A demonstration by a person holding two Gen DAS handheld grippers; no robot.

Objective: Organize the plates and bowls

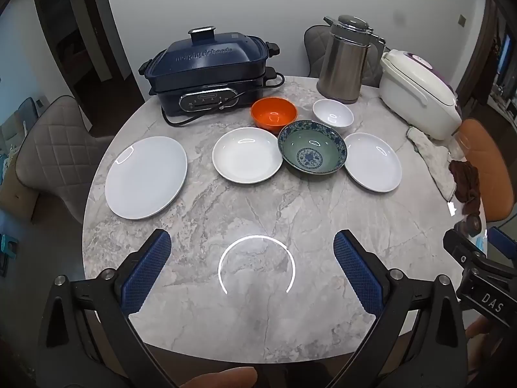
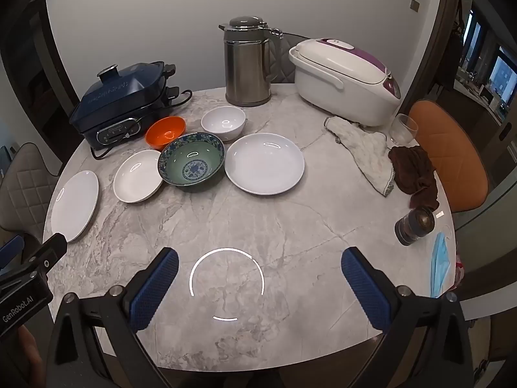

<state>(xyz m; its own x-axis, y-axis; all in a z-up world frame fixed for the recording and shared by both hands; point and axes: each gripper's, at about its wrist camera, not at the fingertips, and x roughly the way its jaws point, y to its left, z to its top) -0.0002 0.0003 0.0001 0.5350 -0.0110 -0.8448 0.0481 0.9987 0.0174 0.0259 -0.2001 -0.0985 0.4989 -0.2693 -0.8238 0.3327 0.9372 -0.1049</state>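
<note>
On the round marble table (image 1: 258, 220) lie a large flat white plate (image 1: 146, 177) at the left, a deep white plate (image 1: 247, 154), a blue-patterned green bowl (image 1: 311, 151) and another white plate (image 1: 373, 161). Behind them stand an orange bowl (image 1: 273, 111) and a small white bowl (image 1: 332, 113). The same dishes show in the right wrist view: large plate (image 2: 75, 205), deep plate (image 2: 138, 175), patterned bowl (image 2: 191, 158), white plate (image 2: 264, 163), orange bowl (image 2: 165, 132), white bowl (image 2: 223, 122). My left gripper (image 1: 252, 252) and right gripper (image 2: 260, 268) are open and empty above the near table edge.
A dark blue electric cooker (image 1: 210, 74), a steel jug (image 1: 344, 61) and a white rice cooker (image 1: 420, 93) stand at the back. Cloths (image 2: 387, 165), a wine glass (image 2: 403, 129), a small jar (image 2: 413, 226) and a blue mask (image 2: 441, 262) lie at the right. Chairs surround the table.
</note>
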